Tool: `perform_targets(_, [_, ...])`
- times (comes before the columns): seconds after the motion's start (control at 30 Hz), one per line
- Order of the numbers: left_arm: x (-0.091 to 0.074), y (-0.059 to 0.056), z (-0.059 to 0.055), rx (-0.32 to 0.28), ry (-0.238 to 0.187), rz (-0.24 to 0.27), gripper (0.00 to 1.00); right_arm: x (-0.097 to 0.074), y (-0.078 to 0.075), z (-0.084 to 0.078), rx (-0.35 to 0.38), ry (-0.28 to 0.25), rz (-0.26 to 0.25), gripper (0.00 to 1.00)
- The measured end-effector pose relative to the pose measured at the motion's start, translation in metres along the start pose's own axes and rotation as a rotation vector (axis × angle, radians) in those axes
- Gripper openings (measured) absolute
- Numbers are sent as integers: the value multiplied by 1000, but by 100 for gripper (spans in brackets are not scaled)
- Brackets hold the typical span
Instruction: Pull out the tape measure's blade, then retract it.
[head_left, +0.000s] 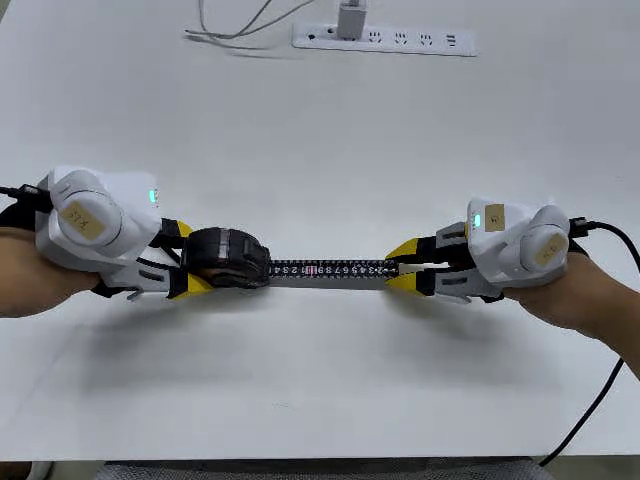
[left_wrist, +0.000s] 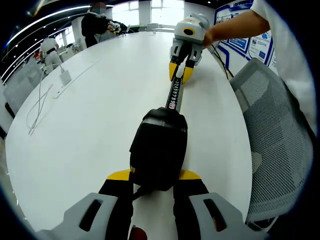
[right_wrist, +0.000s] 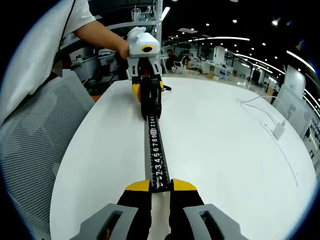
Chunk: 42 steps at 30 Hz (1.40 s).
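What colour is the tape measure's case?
Black. The tape measure's case shows best in the left gripper view.

Table (head_left: 320, 400) open around; power strip (head_left: 385, 38), likely charger (head_left: 352, 18), far off.

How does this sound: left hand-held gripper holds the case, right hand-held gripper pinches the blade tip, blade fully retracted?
One error: the blade is pulled out, not retracted, as the head view shows. The left hand-held gripper does hold the case and the right hand-held gripper pinches the blade's tip.

white digits 2 to 9 printed along the black tape blade (right_wrist: 155, 150), further marks too small to read
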<state>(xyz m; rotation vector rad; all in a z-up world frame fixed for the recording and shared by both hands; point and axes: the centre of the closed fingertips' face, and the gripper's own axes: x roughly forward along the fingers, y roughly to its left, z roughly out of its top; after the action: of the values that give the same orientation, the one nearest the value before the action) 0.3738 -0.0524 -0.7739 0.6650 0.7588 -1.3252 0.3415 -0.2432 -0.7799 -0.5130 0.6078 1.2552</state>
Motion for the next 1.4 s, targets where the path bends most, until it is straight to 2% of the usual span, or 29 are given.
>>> perform_targets(0.53, [0, 0, 0, -3, -1, 0, 26, -18, -5, -16, 10, 24, -16, 8])
perform_targets(1.4, [1, 0, 1, -3, 1, -6, 26, -39, -8, -38, -9, 98, -19, 8])
